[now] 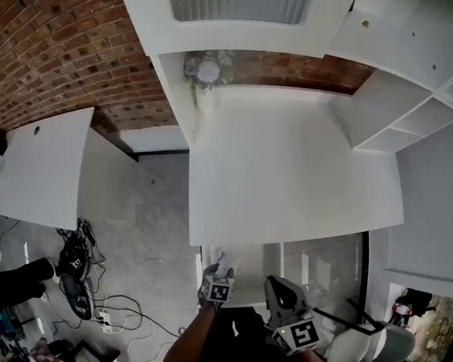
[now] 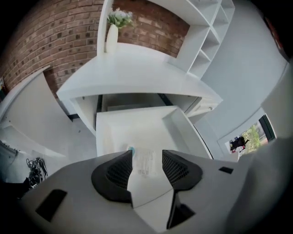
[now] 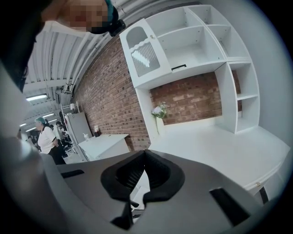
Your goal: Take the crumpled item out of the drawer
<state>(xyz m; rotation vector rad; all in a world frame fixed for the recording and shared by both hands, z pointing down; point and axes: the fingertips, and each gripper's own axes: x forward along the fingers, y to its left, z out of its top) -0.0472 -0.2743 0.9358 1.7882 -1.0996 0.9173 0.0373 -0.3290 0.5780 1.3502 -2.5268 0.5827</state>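
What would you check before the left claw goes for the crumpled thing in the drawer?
1. Drawer pulled out from under the desk: ok.
2. Crumpled item in sight on the drawer floor: ok.
3. Left gripper jaws apart and lined up around the item: ok.
4. Pads touching the item: not ok, nothing is gripped yet.
5. Right gripper clear of the drawer: ok, shut, empty and aimed over the desk.
6. How far the jaws must drop: cannot tell.
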